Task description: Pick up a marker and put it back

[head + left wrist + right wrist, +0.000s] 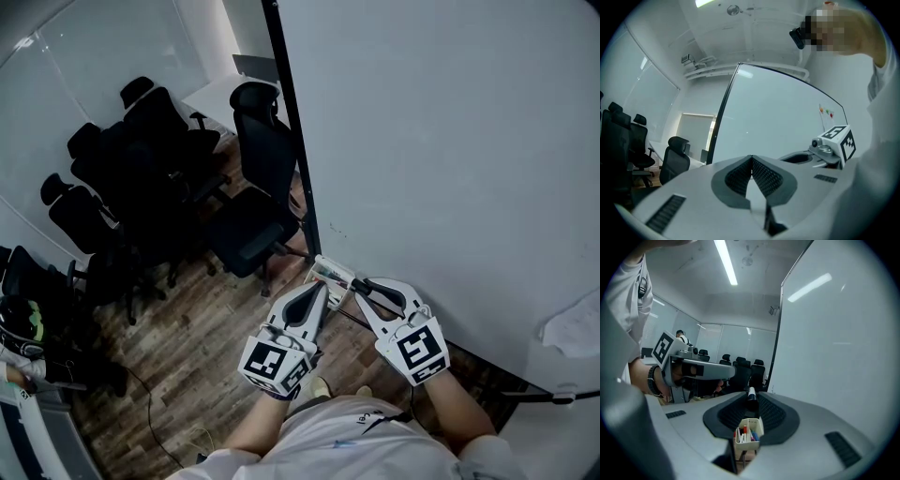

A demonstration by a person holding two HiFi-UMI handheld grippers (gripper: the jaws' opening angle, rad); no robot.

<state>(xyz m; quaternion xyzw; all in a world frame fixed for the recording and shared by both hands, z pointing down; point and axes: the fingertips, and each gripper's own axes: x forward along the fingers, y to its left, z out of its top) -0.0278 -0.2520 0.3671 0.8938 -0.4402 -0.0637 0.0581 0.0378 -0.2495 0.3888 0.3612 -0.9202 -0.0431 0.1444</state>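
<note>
Marker [751,401] clamped between the jaws of the right gripper [361,286], close over the marker box [749,430]. Left gripper [751,161] pinched together on nothing, just beside that box. Picked up, apparently; not yet put back in.

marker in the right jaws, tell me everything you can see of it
The marker is a slim stick with a dark body and a white far end, plastic by the look. The jaws of the right gripper are closed on it, and it points away along them. Below it sits a small white box of coloured markers.
</note>
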